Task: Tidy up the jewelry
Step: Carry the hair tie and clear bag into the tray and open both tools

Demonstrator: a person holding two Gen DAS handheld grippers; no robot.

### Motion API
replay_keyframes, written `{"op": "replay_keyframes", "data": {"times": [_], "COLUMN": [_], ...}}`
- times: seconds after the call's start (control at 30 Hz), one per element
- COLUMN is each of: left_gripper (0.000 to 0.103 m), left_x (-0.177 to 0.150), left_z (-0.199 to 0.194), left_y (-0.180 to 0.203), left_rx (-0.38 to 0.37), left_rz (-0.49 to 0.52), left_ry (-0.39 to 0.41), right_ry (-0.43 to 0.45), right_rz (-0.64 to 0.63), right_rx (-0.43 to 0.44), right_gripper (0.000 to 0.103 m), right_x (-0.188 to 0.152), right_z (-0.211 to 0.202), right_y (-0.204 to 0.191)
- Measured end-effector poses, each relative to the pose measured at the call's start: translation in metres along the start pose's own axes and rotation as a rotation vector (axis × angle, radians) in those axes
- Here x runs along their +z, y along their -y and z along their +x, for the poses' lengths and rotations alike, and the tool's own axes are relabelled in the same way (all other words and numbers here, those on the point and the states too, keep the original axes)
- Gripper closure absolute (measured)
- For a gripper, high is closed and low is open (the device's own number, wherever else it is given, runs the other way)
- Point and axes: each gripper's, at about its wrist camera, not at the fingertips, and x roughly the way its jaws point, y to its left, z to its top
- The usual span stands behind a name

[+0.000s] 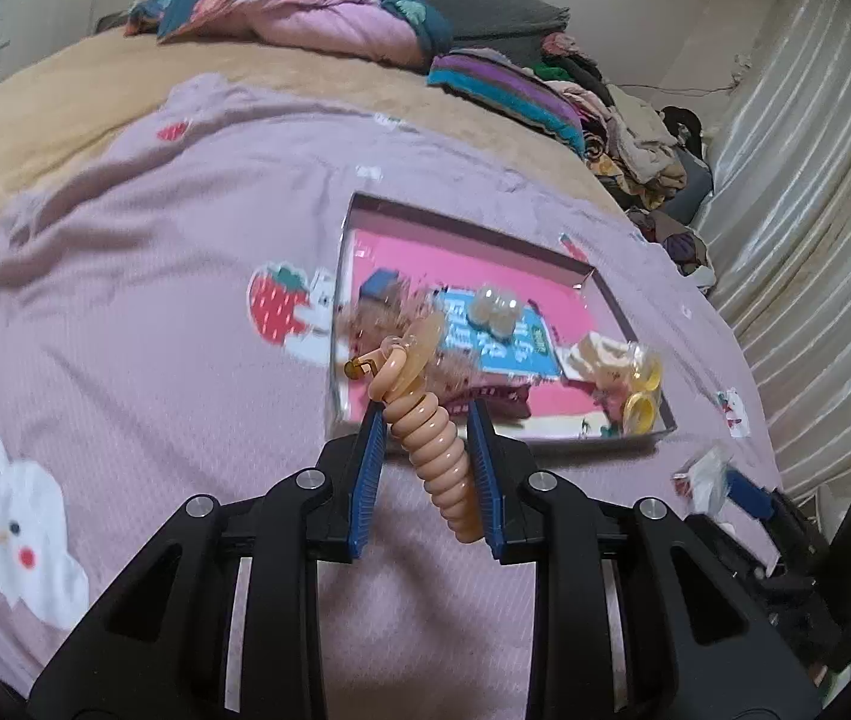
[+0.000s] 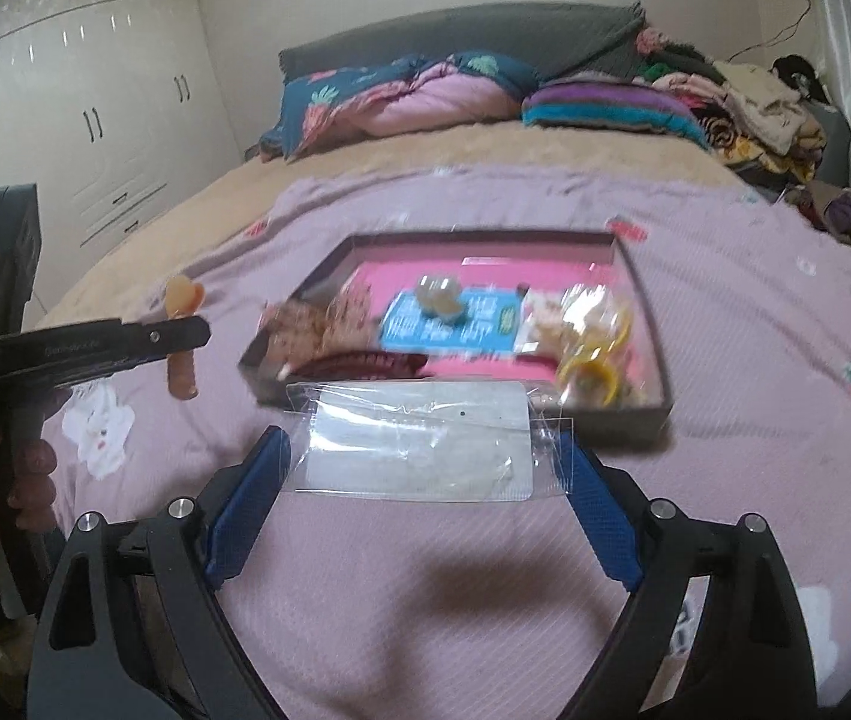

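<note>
So this is all on a bed (image 2: 725, 312) with a lilac cover printed with strawberries and little white animals, a tan blanket further back, then a dark floral quilt (image 2: 401, 96), a striped cushion (image 2: 605, 105) and a messy heap of clothes (image 2: 767, 114) against the far right. White wardrobe doors (image 2: 89, 108) fill the left wall and there's a pale curtain (image 1: 809, 192) on the right. A shallow box (image 2: 641, 276) with a pink inside sits on the cover, holding a blue card, some yellow rings (image 2: 593, 375) in plastic and other bits too blurry to name. The left gripper (image 1: 428, 420) is angled down toward the box, jaws narrow and squeezed on a peach spiral hair tie (image 1: 437, 450) that pokes out above and below the pads; in the right view you can see a hand (image 2: 29, 480) wrapped round its handle. The right gripper (image 2: 425, 444) also tilts down, jaws spread wide with a clear plastic packet (image 2: 419, 444) stretched between the pads, edges touching both, held just in front of the box's near rim.
</note>
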Motion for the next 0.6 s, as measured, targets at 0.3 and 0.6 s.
{"op": "replay_keyframes", "data": {"times": [0.3, 0.6], "left_gripper": [0.083, 0.083], "left_x": [0.022, 0.035], "left_z": [0.000, 0.022], "left_y": [0.019, 0.038], "left_rx": [-0.016, -0.015], "left_rz": [0.049, 0.105], "left_ry": [0.025, 0.019], "right_ry": [0.076, 0.093], "right_rz": [0.013, 0.014], "right_rx": [-0.045, -0.095], "right_gripper": [0.015, 0.014], "right_x": [0.031, 0.046], "right_z": [-0.006, 0.005], "right_y": [0.017, 0.034]}}
